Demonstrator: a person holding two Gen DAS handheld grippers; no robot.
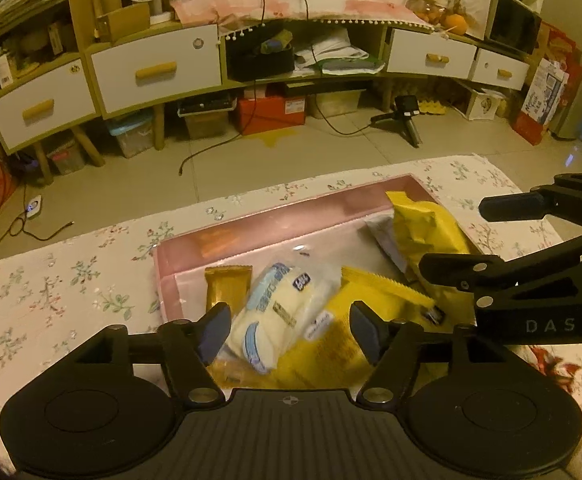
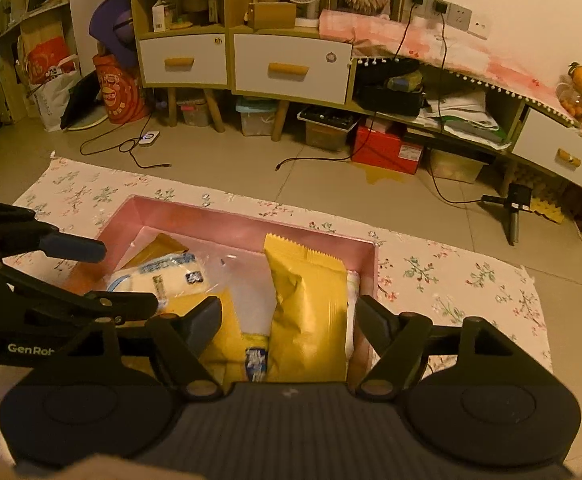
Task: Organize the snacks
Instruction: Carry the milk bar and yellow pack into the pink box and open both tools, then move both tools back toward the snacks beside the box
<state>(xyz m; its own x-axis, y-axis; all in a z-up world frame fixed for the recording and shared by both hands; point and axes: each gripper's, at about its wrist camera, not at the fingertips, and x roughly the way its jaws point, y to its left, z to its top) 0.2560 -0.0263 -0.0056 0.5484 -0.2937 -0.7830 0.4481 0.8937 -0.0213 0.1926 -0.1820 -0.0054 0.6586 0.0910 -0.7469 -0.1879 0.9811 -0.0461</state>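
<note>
Pink box (image 1: 251,216) on the floral cloth (image 1: 51,280) covering the surface, open side up, snacks inside. Left gripper (image 1: 291,330) above the near left part of the box, fingers (image 1: 215,330) apart, not pressing on anything; white-and-blue packet (image 1: 279,312) lying between them, tilted, resting on the flat yellow pack (image 1: 339,344). Small gold packet (image 1: 227,284) just left of the white-and-blue packet, against the box's left wall. Right gripper (image 2: 289,326) above the near right part of the box, fingers (image 2: 207,328) likewise apart; upright yellow bag (image 2: 307,300) between them, free of both pads, leaning toward the right wall. White pack (image 2: 353,304) wedged between the yellow bag and that wall. Both grippers side by side, each visible in the other's view.
</note>
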